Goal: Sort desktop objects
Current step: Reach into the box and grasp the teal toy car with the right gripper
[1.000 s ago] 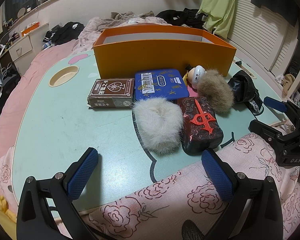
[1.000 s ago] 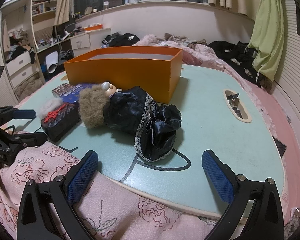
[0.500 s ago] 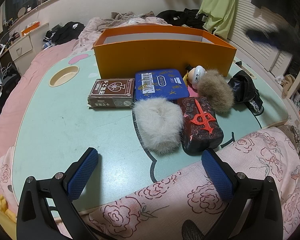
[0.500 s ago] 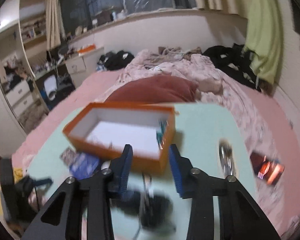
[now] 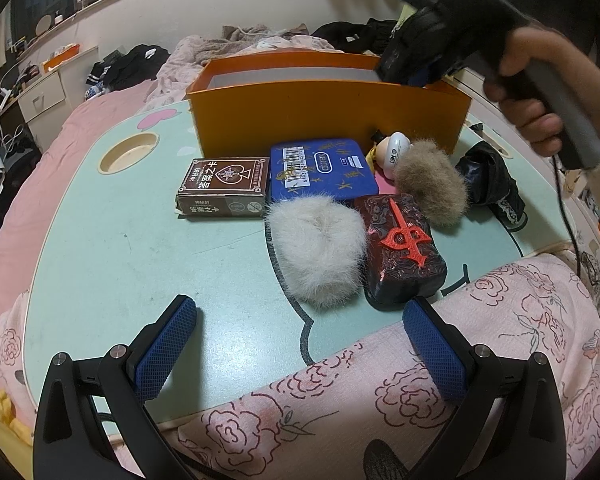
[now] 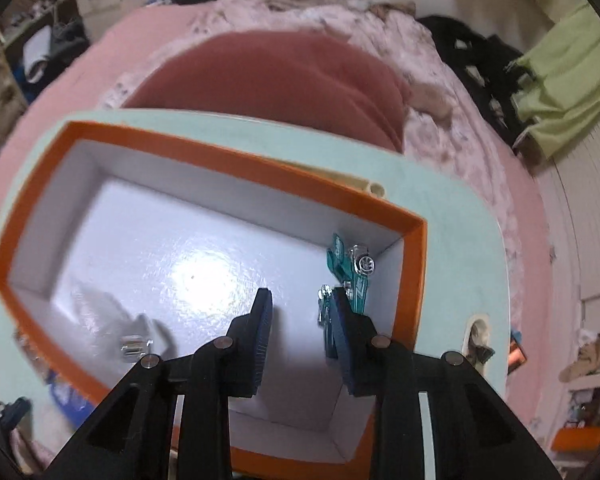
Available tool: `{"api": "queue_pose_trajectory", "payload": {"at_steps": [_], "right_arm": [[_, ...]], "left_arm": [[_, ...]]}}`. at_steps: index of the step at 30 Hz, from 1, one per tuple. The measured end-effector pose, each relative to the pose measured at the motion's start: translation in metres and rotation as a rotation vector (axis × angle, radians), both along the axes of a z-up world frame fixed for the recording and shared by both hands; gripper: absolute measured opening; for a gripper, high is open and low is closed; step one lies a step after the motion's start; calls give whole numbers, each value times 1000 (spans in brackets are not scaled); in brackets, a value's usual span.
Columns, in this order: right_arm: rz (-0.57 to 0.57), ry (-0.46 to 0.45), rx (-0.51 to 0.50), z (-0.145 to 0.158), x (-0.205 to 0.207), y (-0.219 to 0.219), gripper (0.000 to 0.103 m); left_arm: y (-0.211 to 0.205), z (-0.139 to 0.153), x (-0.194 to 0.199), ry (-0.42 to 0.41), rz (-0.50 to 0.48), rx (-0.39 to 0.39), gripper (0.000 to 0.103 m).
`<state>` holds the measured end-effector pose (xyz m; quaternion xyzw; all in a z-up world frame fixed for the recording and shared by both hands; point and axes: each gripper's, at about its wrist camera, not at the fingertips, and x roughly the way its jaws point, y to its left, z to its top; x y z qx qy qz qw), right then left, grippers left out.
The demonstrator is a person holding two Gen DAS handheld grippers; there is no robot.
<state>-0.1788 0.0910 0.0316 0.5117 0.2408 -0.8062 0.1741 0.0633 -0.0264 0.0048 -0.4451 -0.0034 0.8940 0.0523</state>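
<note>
An orange box point(image 5: 332, 108) stands at the back of the mint table point(image 5: 112, 248). In front of it lie a brown card box point(image 5: 226, 186), a blue packet point(image 5: 320, 168), a white fur ball point(image 5: 318, 248), a dark pouch with a red emblem point(image 5: 404, 248), a brown fur ball point(image 5: 430, 182), a small doll point(image 5: 394, 150) and a black cloth point(image 5: 492, 184). My left gripper point(image 5: 296, 344) is open and empty near the table's front edge. My right gripper point(image 6: 300, 324) hovers over the box point(image 6: 228, 168), fingers slightly apart, holding nothing. A teal toy car point(image 6: 350, 268) lies inside.
A pink floral blanket point(image 5: 380, 380) covers the table's front edge. A round cup recess point(image 5: 128, 154) is at the table's left. A small shiny object point(image 6: 134, 346) lies on the box floor. A bed with a red pillow point(image 6: 280, 76) lies behind the table.
My right gripper rose from the table's front right, narrowed its fingers and moved over the orange box, now looking down into it. My left gripper has not moved.
</note>
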Motion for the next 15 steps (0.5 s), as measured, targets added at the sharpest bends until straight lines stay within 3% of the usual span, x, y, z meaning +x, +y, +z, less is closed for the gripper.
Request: {"api": "queue_pose_trajectory", "payload": {"at_steps": [3, 4, 5, 6, 8, 9, 11, 15], "right_arm": [[-17, 23, 32, -1, 2, -5, 30], [-5, 2, 16, -2, 5, -8, 29], [22, -98, -45, -6, 7, -11, 18], [34, -151, -84, -10, 7, -12, 16], [38, -128, -96, -9, 11, -13, 17], [46, -67, -70, -4, 16, -14, 19], [75, -24, -82, 8, 24, -13, 36], [75, -40, -217, 50, 25, 5, 39]], "left_arm": [[0, 2, 1, 1, 1, 0, 103], [0, 2, 1, 1, 1, 0, 103], [-1, 2, 1, 1, 2, 2, 103], [0, 2, 1, 0, 2, 1, 103], [0, 3, 1, 1, 2, 0, 103], [0, 4, 1, 1, 2, 1, 103], [1, 3, 0, 2, 3, 0, 103], [1, 3, 0, 2, 4, 0, 103]]}}
